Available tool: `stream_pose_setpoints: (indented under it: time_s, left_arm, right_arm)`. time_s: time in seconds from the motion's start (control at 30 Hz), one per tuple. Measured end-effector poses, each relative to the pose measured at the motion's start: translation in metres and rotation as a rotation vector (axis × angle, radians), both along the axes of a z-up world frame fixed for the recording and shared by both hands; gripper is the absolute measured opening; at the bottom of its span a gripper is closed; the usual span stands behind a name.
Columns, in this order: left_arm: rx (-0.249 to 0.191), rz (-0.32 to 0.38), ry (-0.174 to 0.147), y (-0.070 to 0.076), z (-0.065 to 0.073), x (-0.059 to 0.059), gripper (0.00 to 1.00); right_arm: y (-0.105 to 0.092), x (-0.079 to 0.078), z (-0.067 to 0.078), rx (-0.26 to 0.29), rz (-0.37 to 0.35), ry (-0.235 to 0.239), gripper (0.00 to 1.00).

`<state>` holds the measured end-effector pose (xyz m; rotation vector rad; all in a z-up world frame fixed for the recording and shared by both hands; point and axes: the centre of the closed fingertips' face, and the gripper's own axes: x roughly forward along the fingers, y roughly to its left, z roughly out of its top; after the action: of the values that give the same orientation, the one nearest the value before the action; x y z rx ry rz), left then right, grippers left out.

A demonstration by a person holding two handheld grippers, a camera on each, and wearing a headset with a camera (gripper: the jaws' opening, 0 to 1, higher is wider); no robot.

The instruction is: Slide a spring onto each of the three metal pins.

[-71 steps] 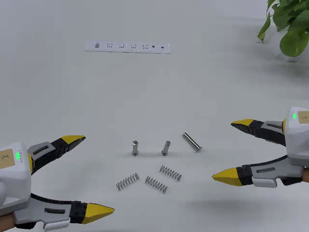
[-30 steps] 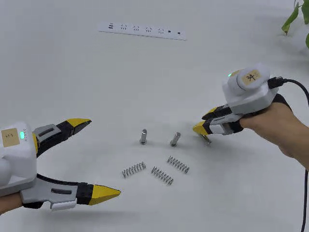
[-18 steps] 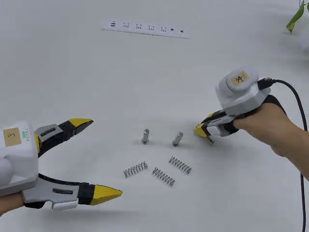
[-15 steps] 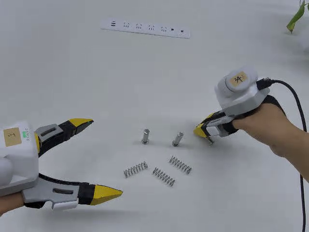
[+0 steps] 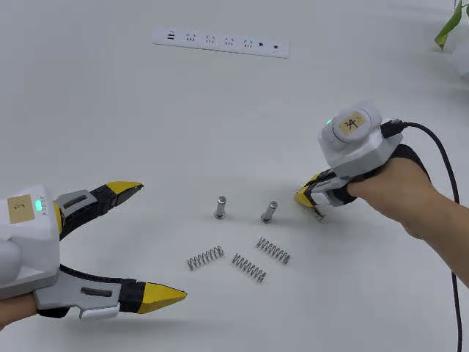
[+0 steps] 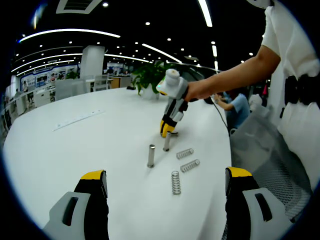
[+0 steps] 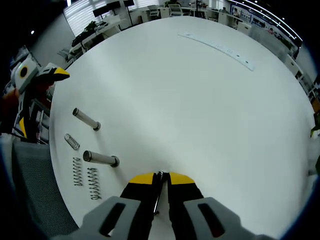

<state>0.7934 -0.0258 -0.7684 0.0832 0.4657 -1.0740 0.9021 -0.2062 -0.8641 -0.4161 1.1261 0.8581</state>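
Note:
Two metal pins [image 5: 220, 207] [image 5: 269, 212] stand upright mid-table. Below them lie three springs [image 5: 204, 257] [image 5: 248, 267] [image 5: 272, 250]. To their right, my right gripper [image 5: 305, 199] points down at the table, shut on the third pin [image 5: 317, 213], which shows as a thin rod between the closed jaws [image 7: 159, 192]. My left gripper [image 5: 161, 240] is open at the lower left, well apart from the parts, with nothing between its fingers. From the left gripper view, the upright pins [image 6: 151, 155] [image 6: 166, 141] and springs [image 6: 175, 182] lie ahead.
A white power strip [image 5: 220, 43] lies at the far side of the table. Plant leaves [image 5: 451, 26] show at the top right corner. A black cable [image 5: 442, 167] trails from the right gripper along the person's arm.
The right gripper has swung in from the right and come down on the lying pin, closing on it. In the last second it only shifted slightly. The left gripper has stayed put.

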Motion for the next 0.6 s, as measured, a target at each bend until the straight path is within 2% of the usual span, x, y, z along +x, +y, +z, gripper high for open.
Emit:
stream_pose_setpoints:
  time_s: [0.33,0.6]
  left_arm:
    - [0.001,-0.002,-0.001,-0.001,0.0,-0.002,1.0]
    - [-0.002,-0.002,-0.003,-0.001,0.0,-0.002,1.0]
  right_arm:
    - [0.001,-0.005,0.0,0.001,0.002,-0.005,0.09]
    - [0.001,-0.007,0.01,0.034,-0.007,-0.021,0.09]
